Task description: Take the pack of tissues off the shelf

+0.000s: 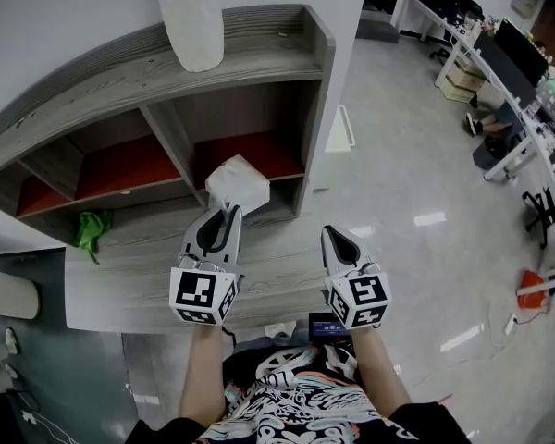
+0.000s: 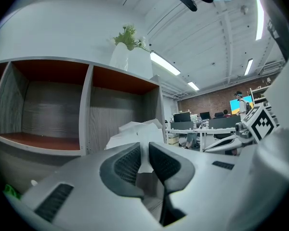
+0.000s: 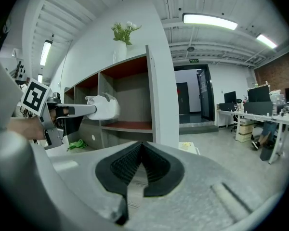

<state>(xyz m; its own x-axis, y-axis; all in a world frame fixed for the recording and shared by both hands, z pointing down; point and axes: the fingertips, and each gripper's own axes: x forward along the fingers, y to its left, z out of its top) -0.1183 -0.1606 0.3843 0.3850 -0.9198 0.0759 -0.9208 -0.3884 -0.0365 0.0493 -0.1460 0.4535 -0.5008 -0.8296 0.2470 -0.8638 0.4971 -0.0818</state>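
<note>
Jaws, left gripper [image 1: 224, 215]: we log them pinching the tissues [image 1: 238, 183], held just in front of the shelf's [image 1: 120, 77] right bay. Right gripper [image 1: 334, 236]: pressed together, empty.

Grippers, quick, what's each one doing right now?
Left gripper: closed on the pack of tissues.
Right gripper: closed, holding nothing.

Head view: the vase [image 1: 191, 17] on top of the shelf [image 1: 259, 49] is cut off by the upper edge, and the near end of the pack of tissues [image 1: 239, 183] is hidden between the jaws of the left tool [image 1: 228, 216]. The green object [image 1: 91, 231] lower on the shelf is too small to identify.
</note>
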